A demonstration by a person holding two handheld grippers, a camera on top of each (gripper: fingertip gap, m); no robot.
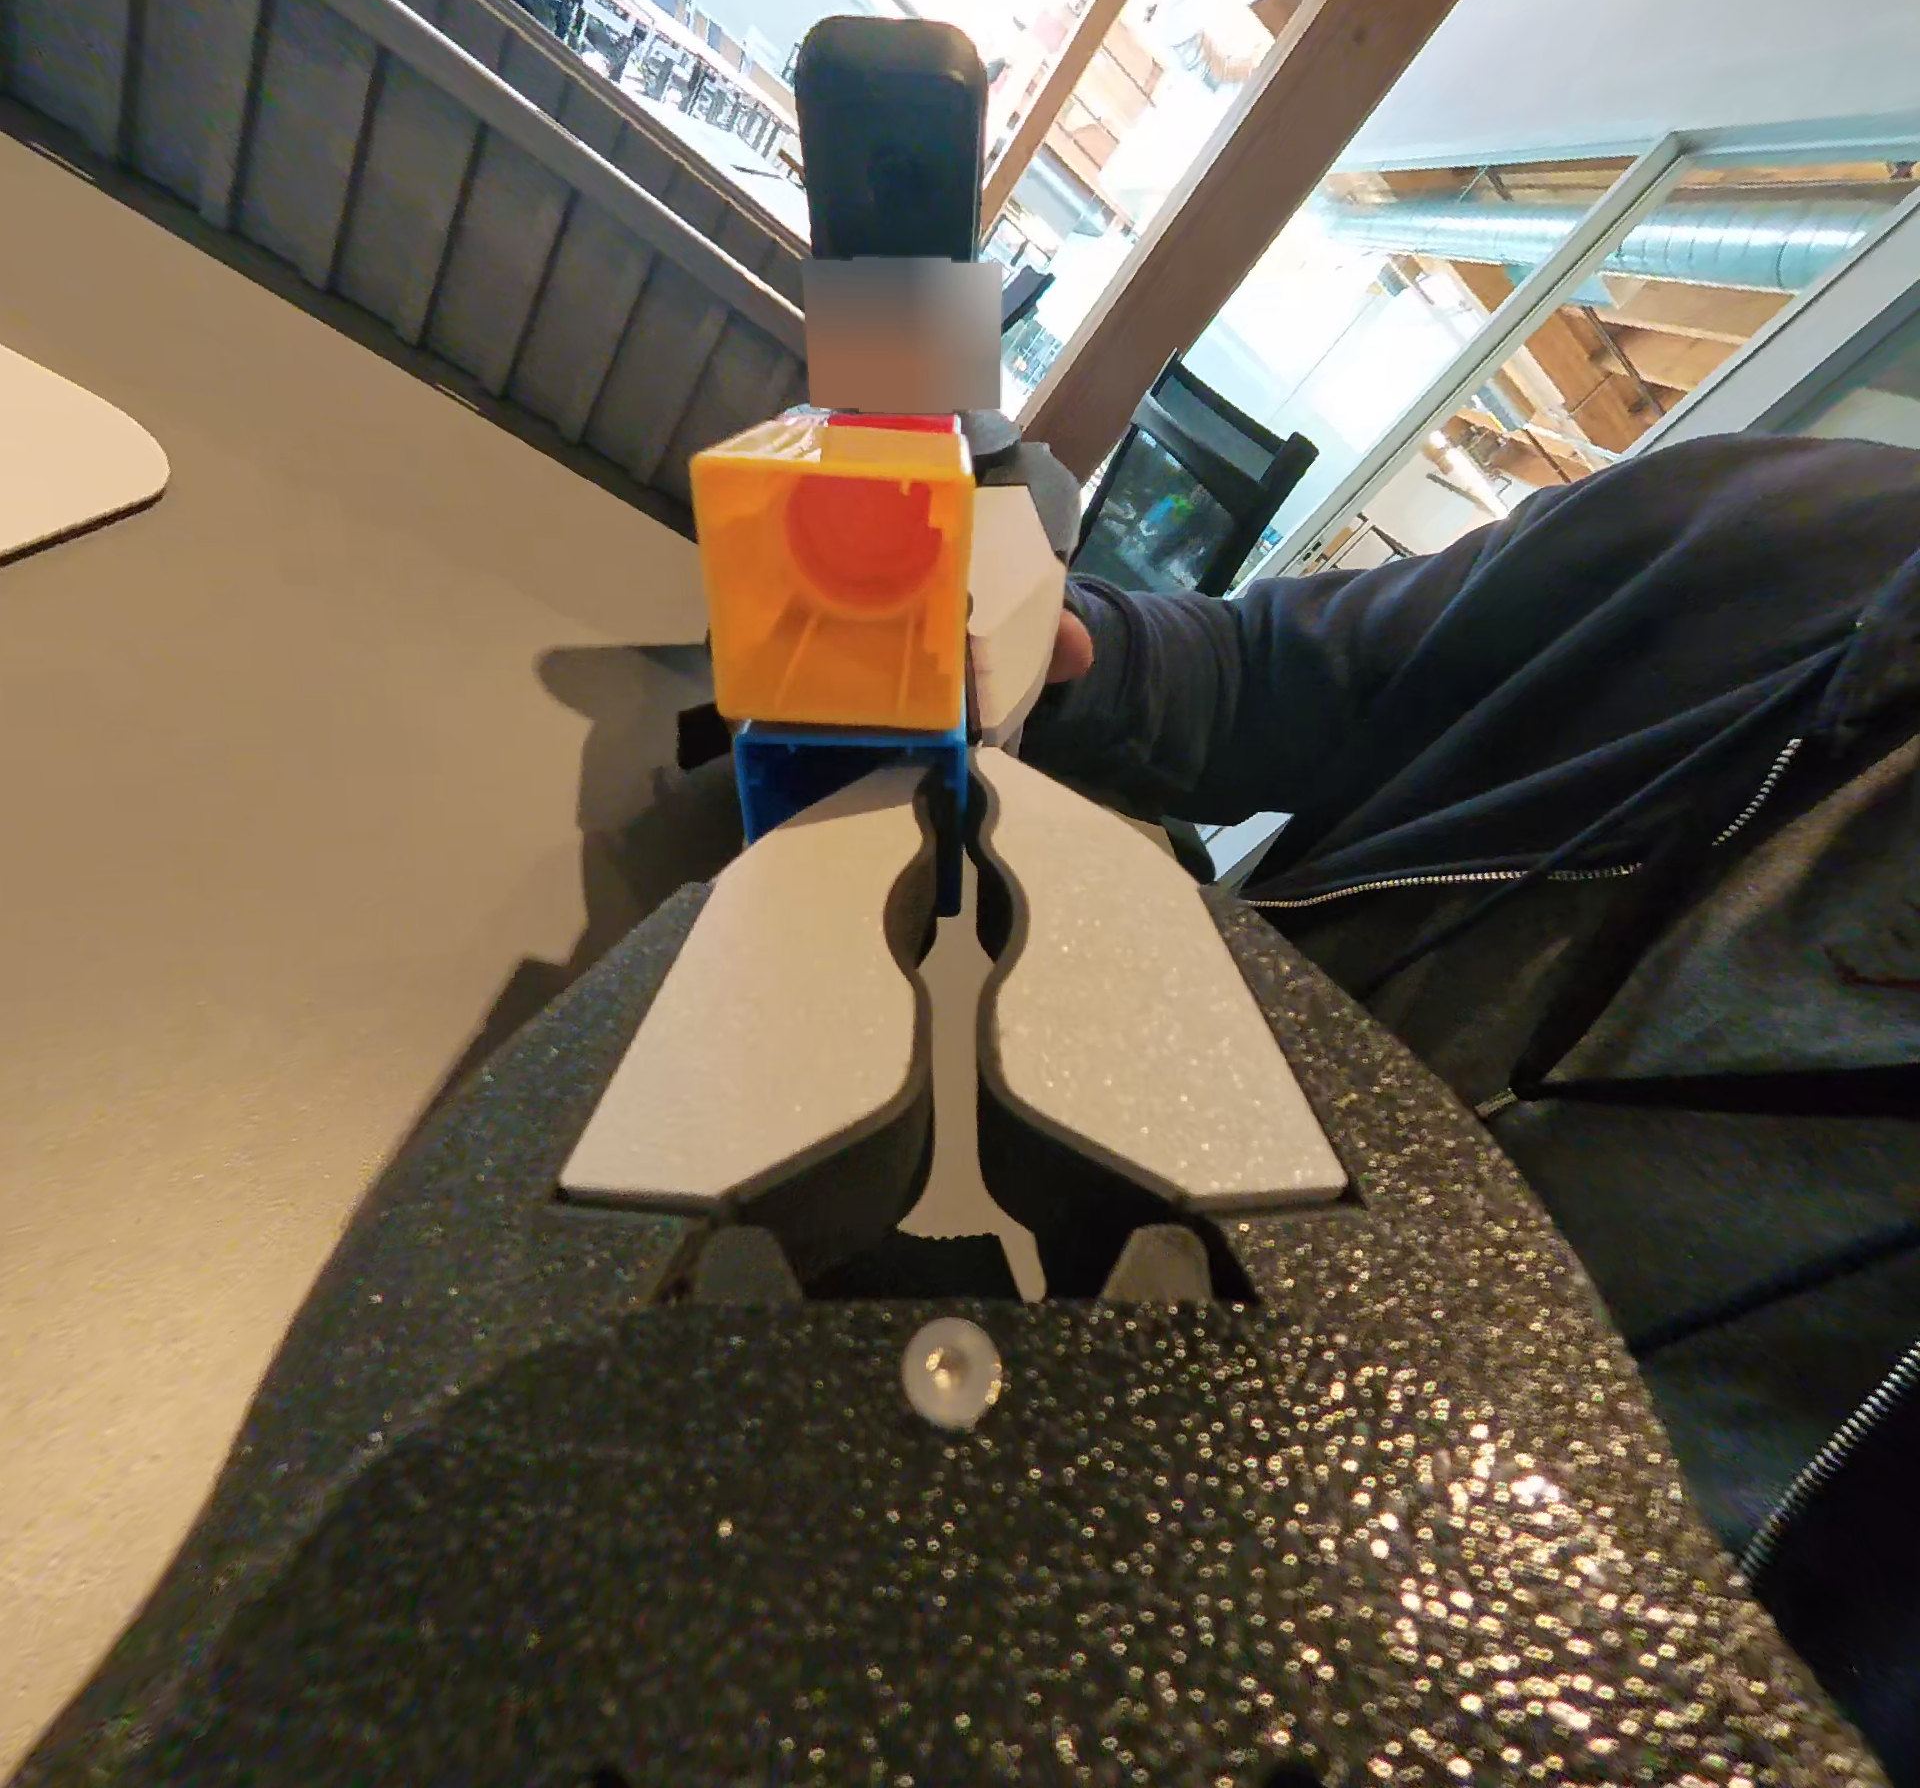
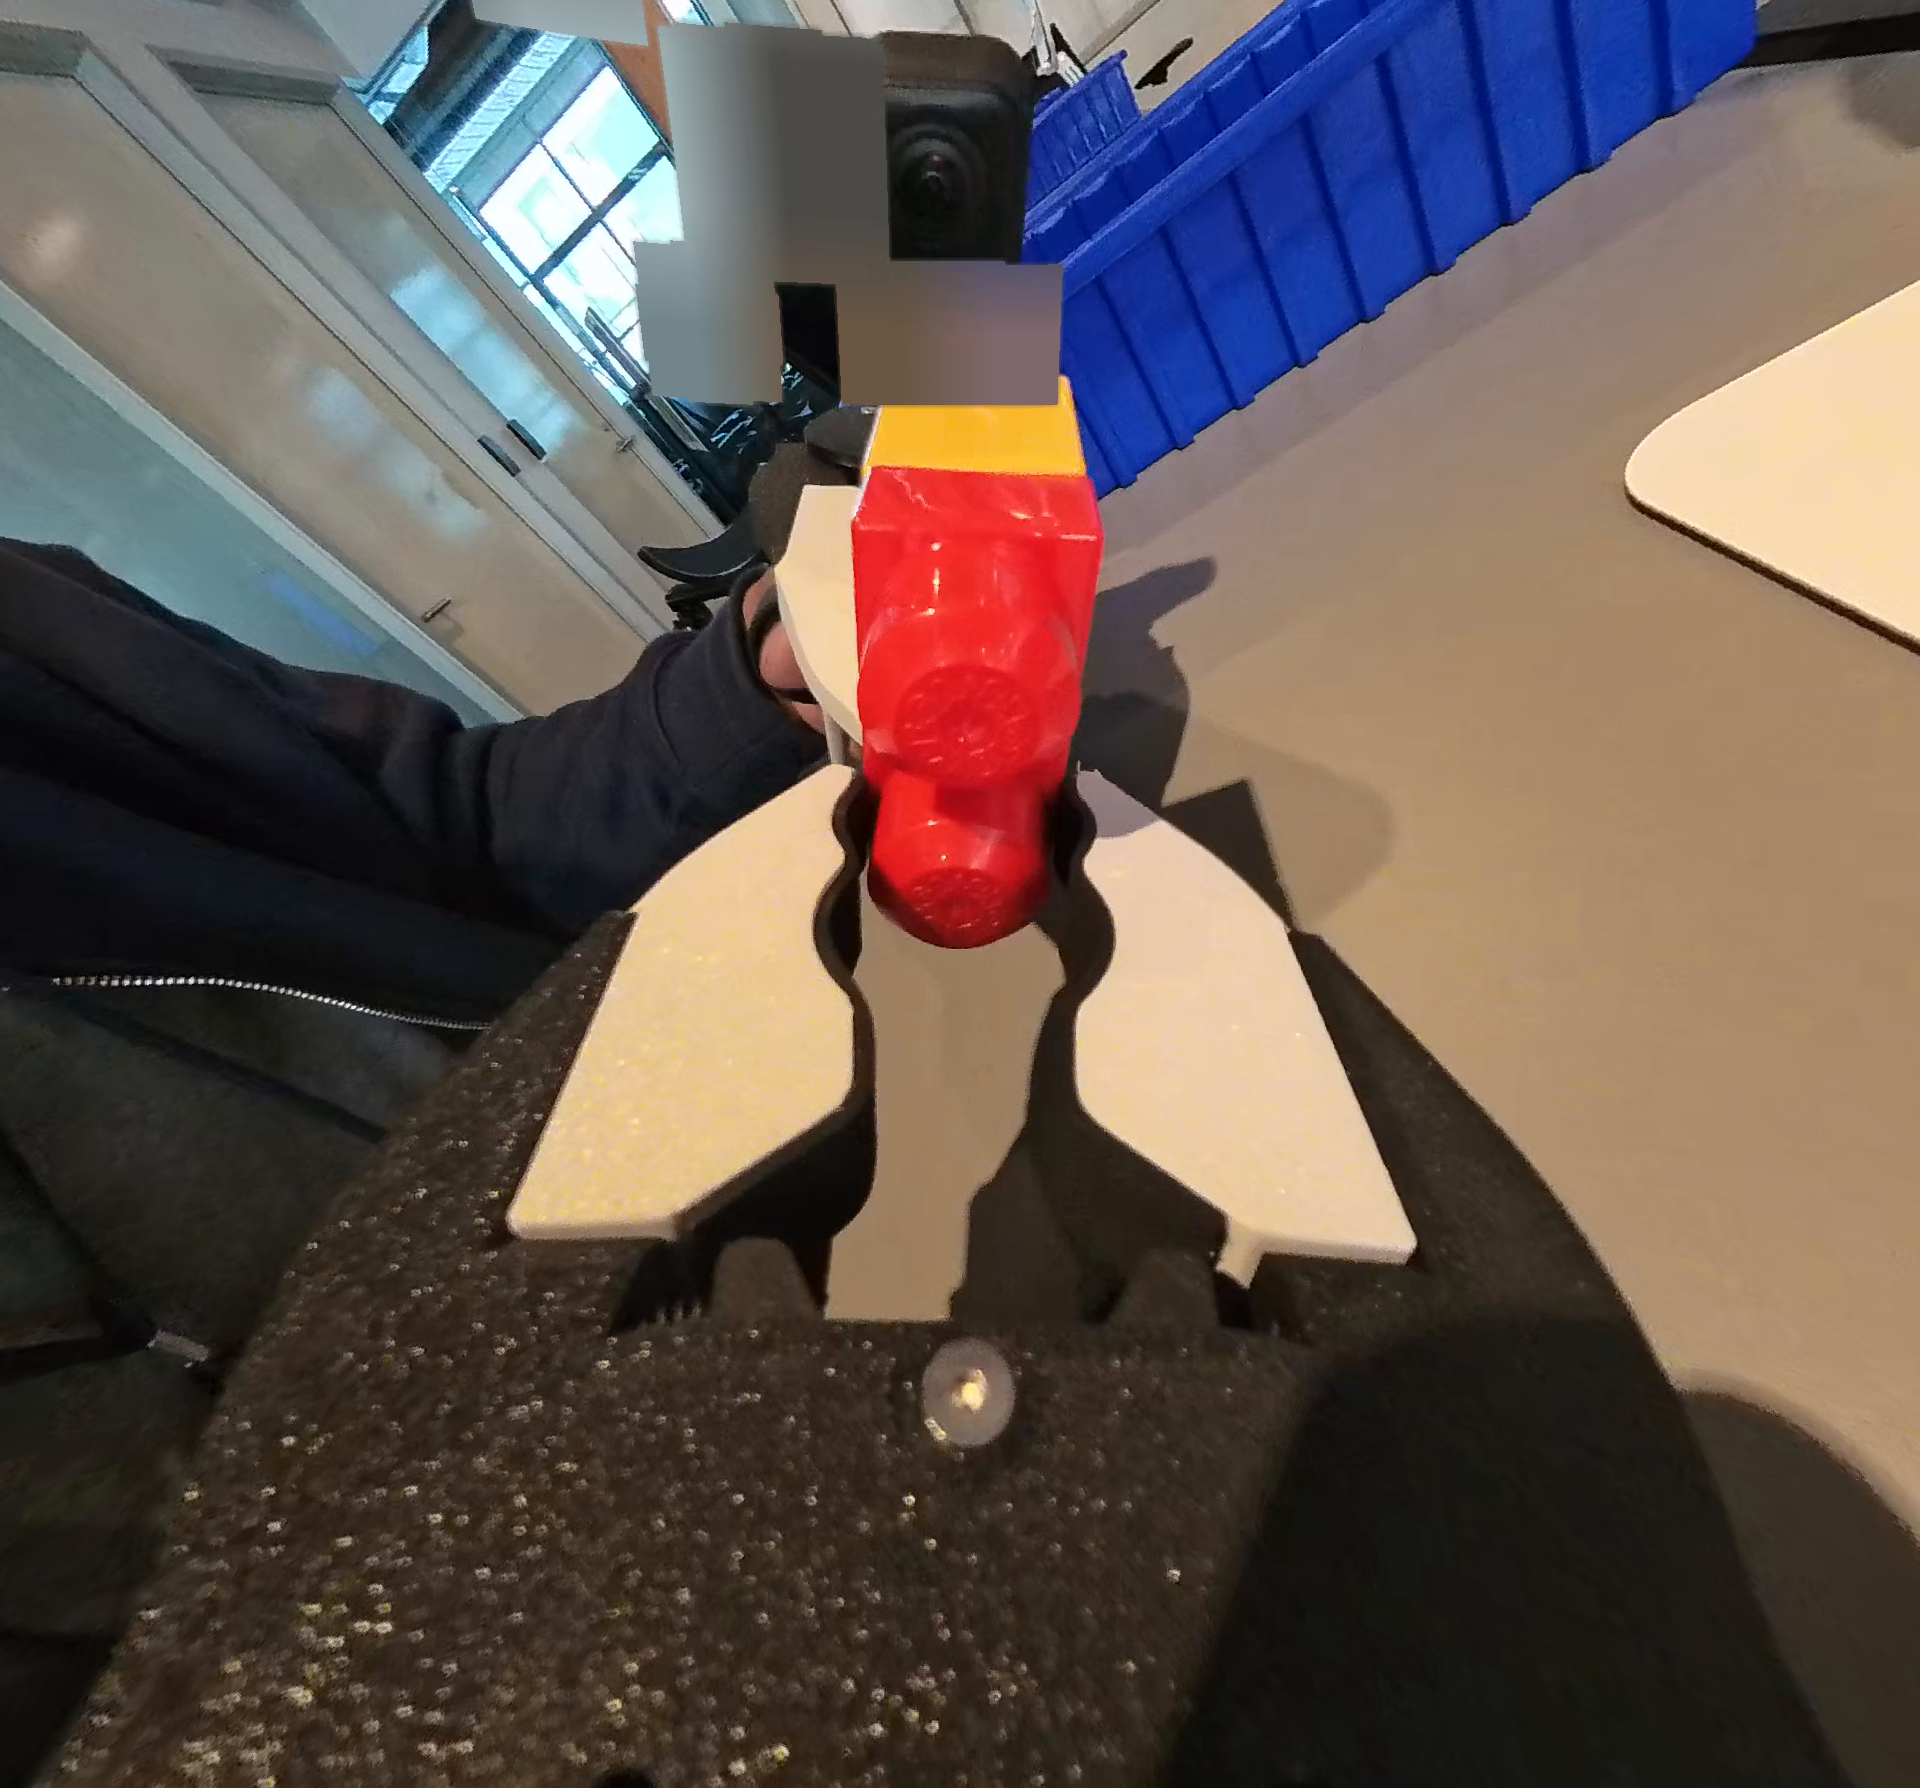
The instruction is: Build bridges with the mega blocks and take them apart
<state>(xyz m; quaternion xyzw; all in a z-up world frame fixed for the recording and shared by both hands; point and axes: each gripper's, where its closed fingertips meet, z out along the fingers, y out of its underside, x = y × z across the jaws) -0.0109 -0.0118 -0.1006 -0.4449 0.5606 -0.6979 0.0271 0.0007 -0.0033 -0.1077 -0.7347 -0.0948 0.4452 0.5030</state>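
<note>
A small stack of plastic mega blocks is held in the air between the two grippers, above a grey table top. In the left wrist view, the left gripper is seen nearly closed, its pale fingers pinched on a wall of a blue hollow block at the bottom of the stack. Directly above that sits a yellow block, shown from its open underside (a red stud is visible inside it). In the right wrist view, the right gripper is closed part-way on a red studded block, the lower of its two round studs being clamped between the fingertips; the yellow block is joined to the red one's far end. Each gripper is faced by the other across the blocks. A long blue plastic bin stands on the table behind, and a pale rounded mat lies well apart from the blocks.
</note>
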